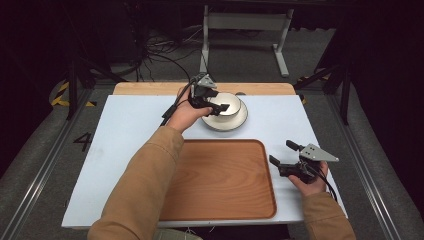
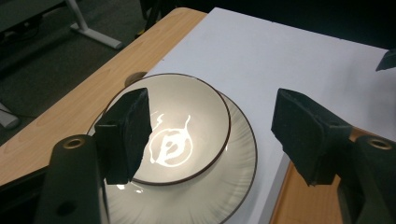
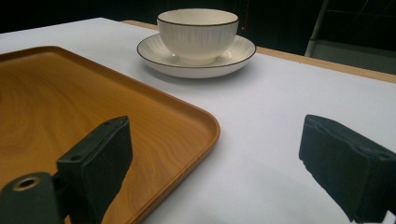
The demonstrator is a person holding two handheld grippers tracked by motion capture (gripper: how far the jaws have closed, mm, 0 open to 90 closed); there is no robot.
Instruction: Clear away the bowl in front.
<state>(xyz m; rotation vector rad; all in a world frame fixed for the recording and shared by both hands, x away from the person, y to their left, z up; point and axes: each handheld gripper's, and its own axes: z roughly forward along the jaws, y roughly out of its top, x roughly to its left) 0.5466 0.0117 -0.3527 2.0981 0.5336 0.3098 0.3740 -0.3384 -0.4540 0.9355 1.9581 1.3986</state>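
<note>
A cream bowl (image 1: 229, 105) with a dark rim stands on a matching saucer (image 1: 233, 122) at the back middle of the white table. My left gripper (image 1: 214, 103) hovers open just over the bowl's left rim. Looking down along its jaws, I see the empty bowl (image 2: 187, 135) between them, resting on the saucer (image 2: 233, 186). My right gripper (image 1: 283, 156) is open at the right of the wooden tray (image 1: 220, 180), low over the table. Its view has the bowl (image 3: 198, 32) and saucer (image 3: 233, 58) farther off, the tray (image 3: 70, 107) at the left.
The white table top (image 1: 125, 135) lies on a wooden board whose far edge (image 1: 150, 88) shows behind it. A white metal stand (image 1: 245, 30) and cables are on the floor beyond. Rails run along both sides of the table.
</note>
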